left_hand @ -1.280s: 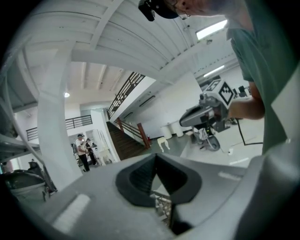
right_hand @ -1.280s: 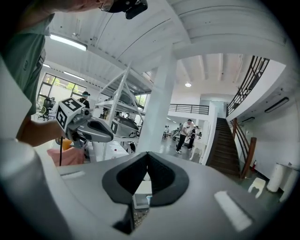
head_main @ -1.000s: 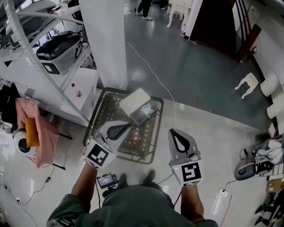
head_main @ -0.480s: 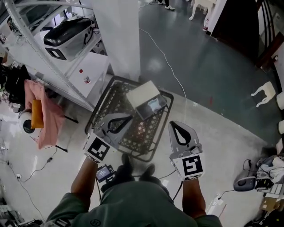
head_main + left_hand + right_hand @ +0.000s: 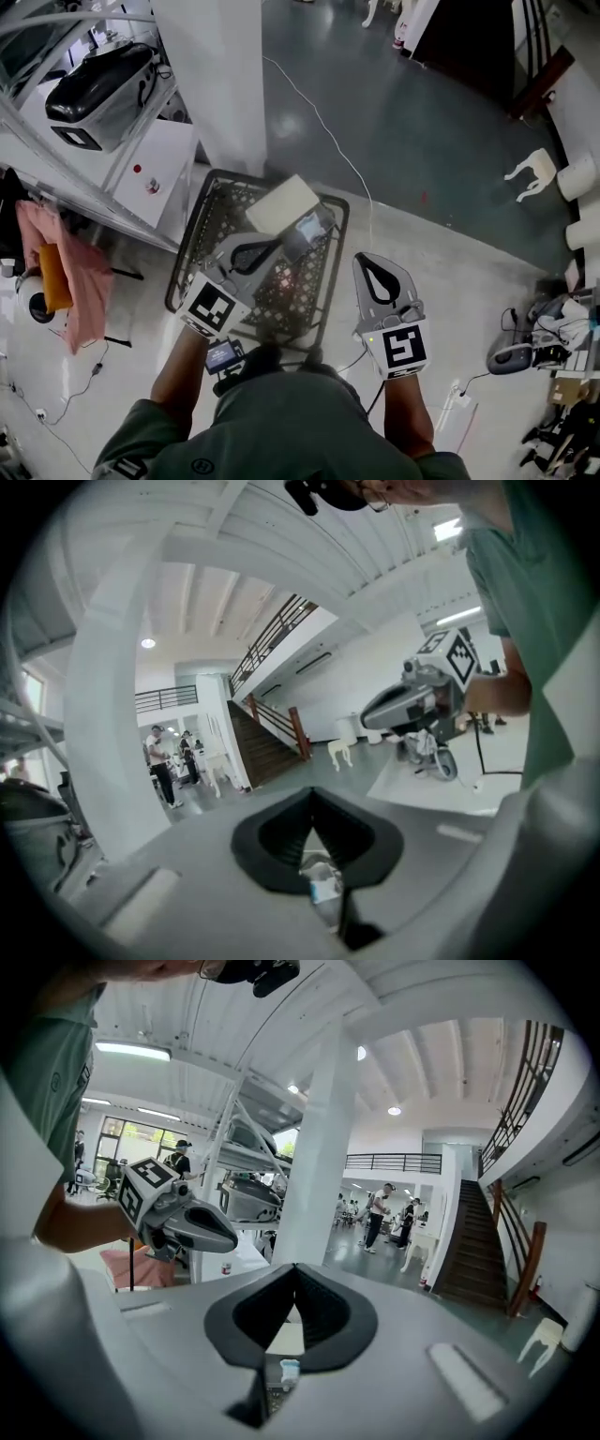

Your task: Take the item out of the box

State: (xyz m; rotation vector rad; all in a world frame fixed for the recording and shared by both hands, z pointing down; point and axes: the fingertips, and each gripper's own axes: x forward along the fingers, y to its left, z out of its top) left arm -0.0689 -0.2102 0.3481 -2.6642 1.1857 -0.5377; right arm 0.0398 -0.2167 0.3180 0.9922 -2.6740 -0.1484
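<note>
A white box (image 5: 281,204) lies in a black wire basket (image 5: 211,211) on the floor, with a grey shiny object (image 5: 312,228) against its right side. My left gripper (image 5: 277,246) hangs over the basket, its tip just short of the box, jaws shut and empty. My right gripper (image 5: 368,260) is level with it past the basket's right rim, also shut with nothing in it. In the left gripper view the jaws (image 5: 312,791) meet at the tip. So do the jaws in the right gripper view (image 5: 295,1267), with the box (image 5: 284,1337) visible below them.
A white pillar (image 5: 216,84) rises just behind the basket. To its left stands a shelf rack with a black case (image 5: 94,84) and a pink cloth (image 5: 66,272) below. A cable (image 5: 328,150) runs across the floor. A power strip (image 5: 464,422) lies at the right.
Both grippers have moved forward and a little down towards the basket. The left tip now sits closer to the white box. Both stay shut.
</note>
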